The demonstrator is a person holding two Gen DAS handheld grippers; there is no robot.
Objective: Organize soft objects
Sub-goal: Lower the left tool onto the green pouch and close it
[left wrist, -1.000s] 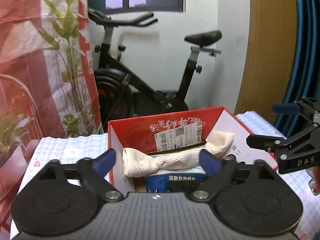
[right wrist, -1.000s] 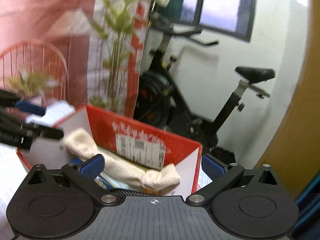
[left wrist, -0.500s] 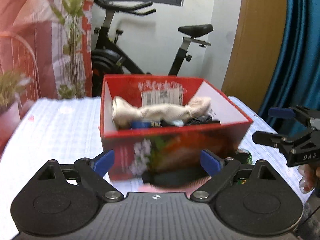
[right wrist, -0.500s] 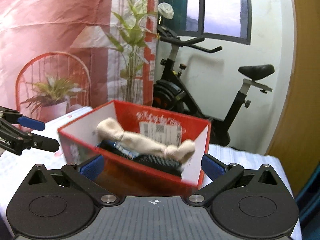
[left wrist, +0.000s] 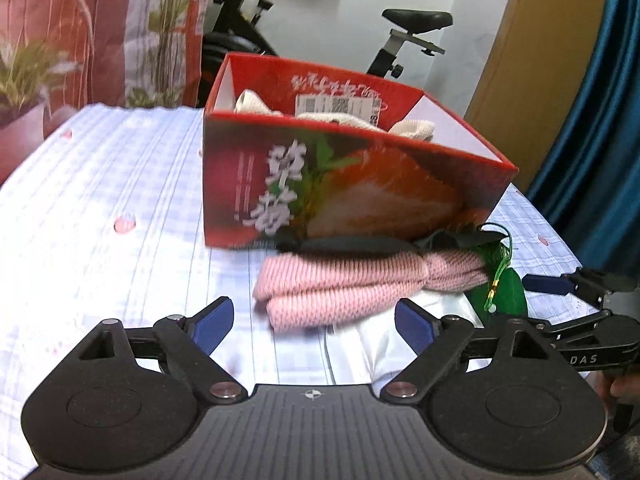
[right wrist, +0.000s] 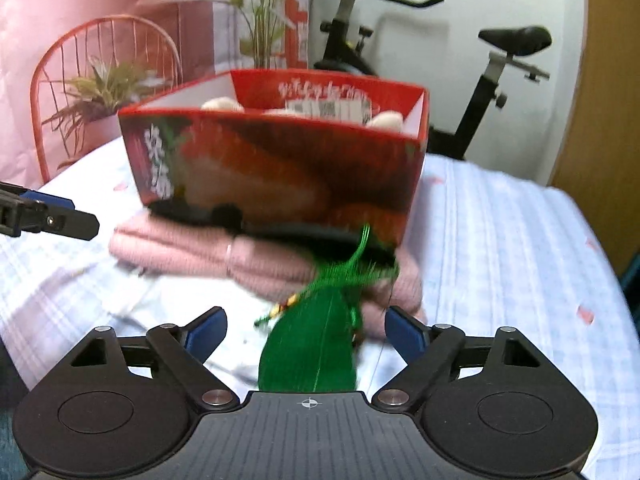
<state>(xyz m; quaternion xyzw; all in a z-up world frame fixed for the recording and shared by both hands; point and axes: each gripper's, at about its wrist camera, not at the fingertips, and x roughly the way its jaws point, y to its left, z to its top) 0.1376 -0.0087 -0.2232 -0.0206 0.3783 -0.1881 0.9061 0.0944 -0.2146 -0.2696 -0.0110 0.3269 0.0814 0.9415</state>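
Both tongs are shown spread wide with nothing gripped, low over the checked surface [left wrist: 120,168]. Just ahead of the left tongs [left wrist: 314,322] a pink knitted roll [left wrist: 360,284] is seen, lying against the foot of the red box [left wrist: 340,184], in which a cream towel [left wrist: 412,130] is held. Between the fingers of the right tongs [right wrist: 306,330] a green pouch [right wrist: 312,344] is seen, overlapping the roll's right end.
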